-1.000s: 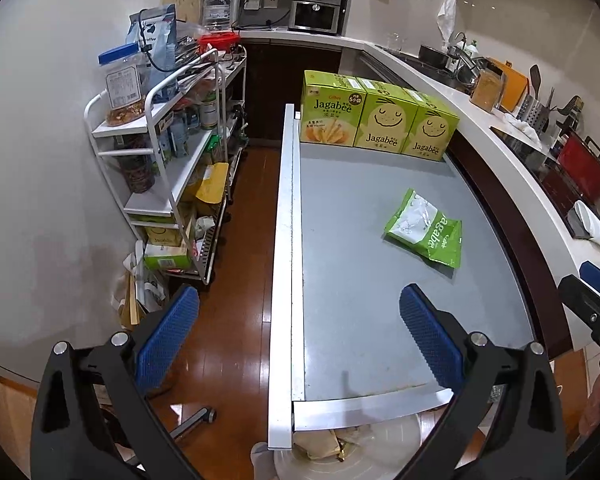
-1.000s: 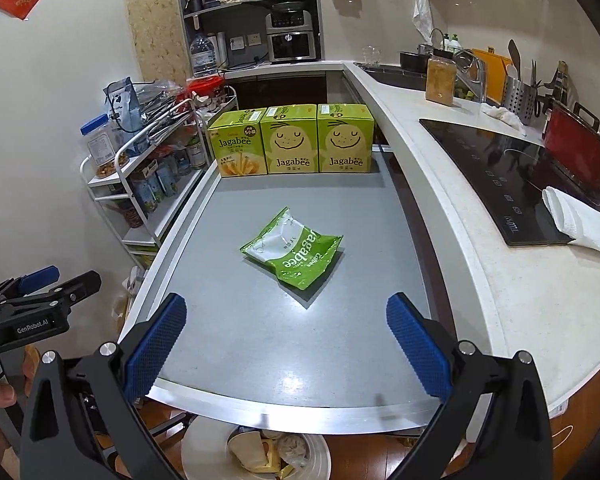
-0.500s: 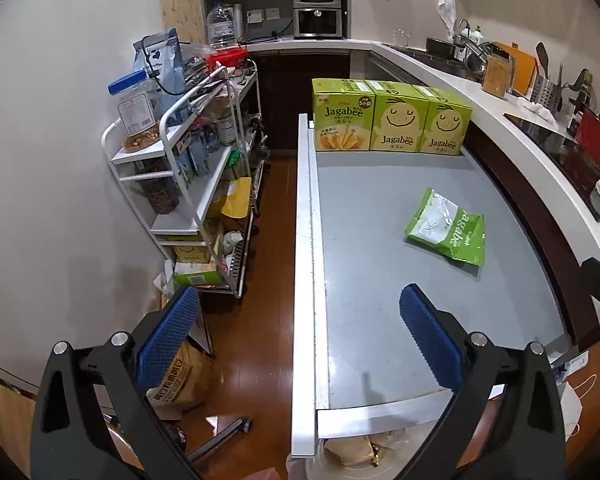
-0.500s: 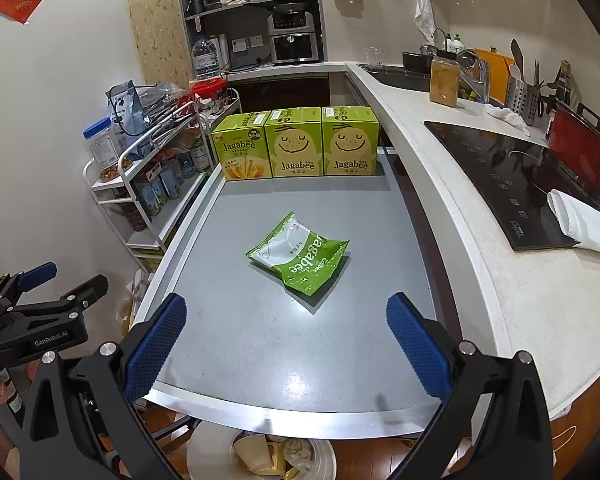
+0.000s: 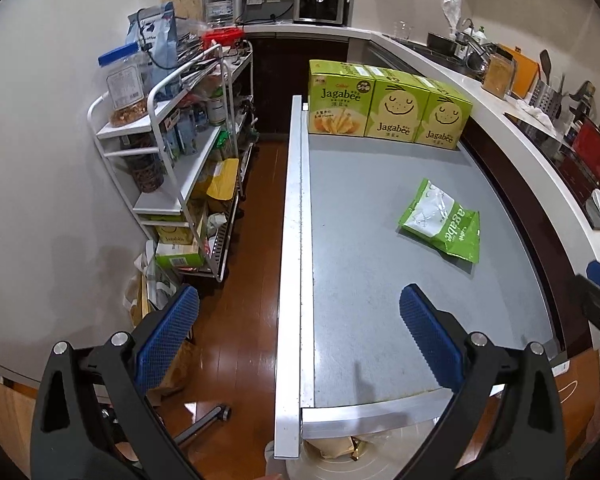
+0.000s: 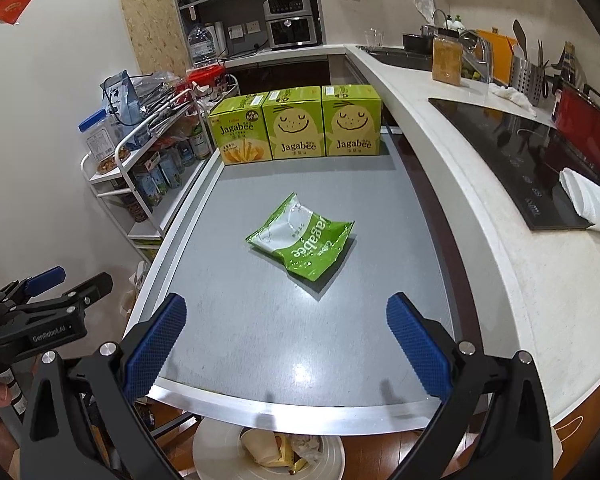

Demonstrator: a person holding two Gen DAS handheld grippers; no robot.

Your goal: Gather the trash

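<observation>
A crumpled green and white Jagabee snack bag point(image 6: 302, 237) lies flat on the grey table point(image 6: 260, 320); the left wrist view has the bag point(image 5: 442, 220) toward the table's right side. My right gripper point(image 6: 286, 334) is open over the table's near edge, a short way in front of the bag, with nothing between its blue pads. My left gripper point(image 5: 300, 322) is open too, straddling the table's metal left rail point(image 5: 294, 240). Below the near edge stands a round white bin point(image 6: 228, 456) holding wrappers. The left gripper point(image 6: 44, 292) also shows at the far left of the right wrist view.
Three green Jagabee boxes point(image 6: 296, 126) line the table's far end. A white wire cart point(image 5: 172, 152) full of jars and packets stands on the wooden floor at left. A white counter point(image 6: 480, 184) with a black hob and a folded towel curves along the right.
Both cameras have risen and drawn in a little toward the table, so the bag sits slightly lower and nearer in view. Both grippers stay open. The bag has not moved.
</observation>
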